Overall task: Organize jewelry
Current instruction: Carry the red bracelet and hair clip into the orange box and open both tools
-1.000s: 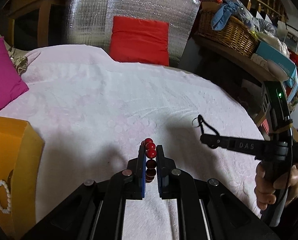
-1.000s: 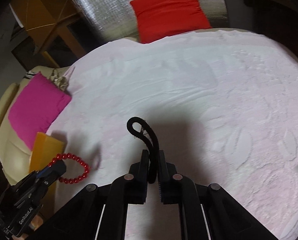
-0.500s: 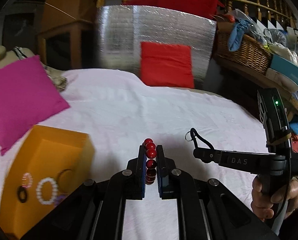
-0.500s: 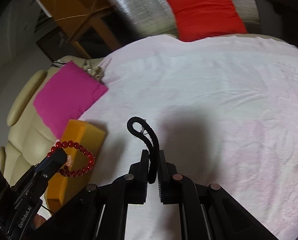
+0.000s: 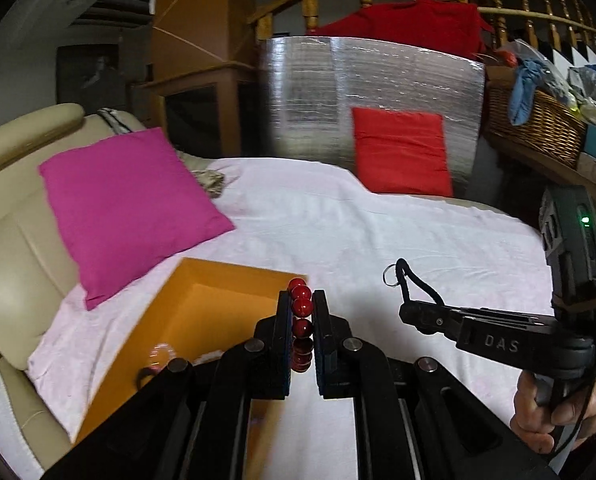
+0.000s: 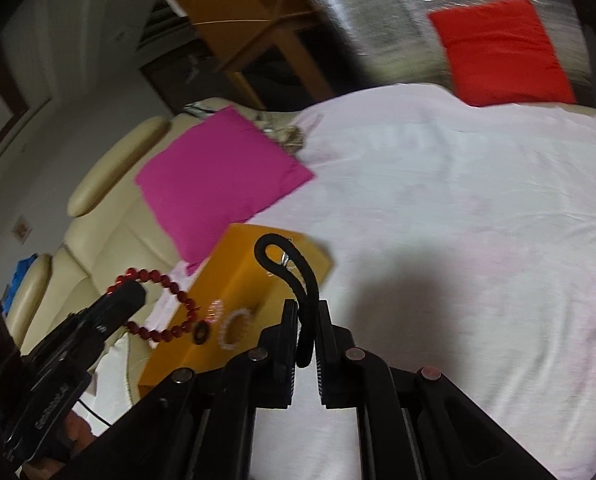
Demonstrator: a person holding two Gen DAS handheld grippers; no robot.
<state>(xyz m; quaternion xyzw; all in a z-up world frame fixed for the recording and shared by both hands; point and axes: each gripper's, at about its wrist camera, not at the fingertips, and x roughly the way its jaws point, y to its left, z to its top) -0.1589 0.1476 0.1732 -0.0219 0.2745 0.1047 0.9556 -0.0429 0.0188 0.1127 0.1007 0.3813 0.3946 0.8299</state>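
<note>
The left gripper (image 5: 301, 308) has its jaws drawn narrow on a red bead bracelet (image 5: 301, 322), which runs lengthwise up the slot between them with its top beads poking out past the tips at 12 o'clock; from the right wrist view the same bracelet (image 6: 158, 308) hangs as an open loop off that gripper's nose (image 6: 118, 304), held above the near end of the box. The right gripper (image 6: 307, 308) has its jaws pinched on a black cord (image 6: 298, 280), whose lower end sits deep in the slot while the rest curls up and over to 11 o'clock in a hook, a small metal ring at the loop; in the left wrist view that cord and ring (image 5: 402, 280) stand at 3 o'clock from the left jaws, well apart from them. An open orange box (image 5: 202, 304) lies on the pale pink bedspread (image 5: 338, 232) at 9 to 10 o'clock of the left jaws, touching nothing held; a white bead bracelet (image 6: 234, 326) and a dark ring (image 6: 201, 332) rest inside it. Beyond the box, a magenta pillow (image 5: 126, 208) leans on a cream sofa (image 5: 14, 248), and a red cushion (image 5: 402, 156) stands against a silver foil panel (image 5: 338, 92) at 12 o'clock.
</note>
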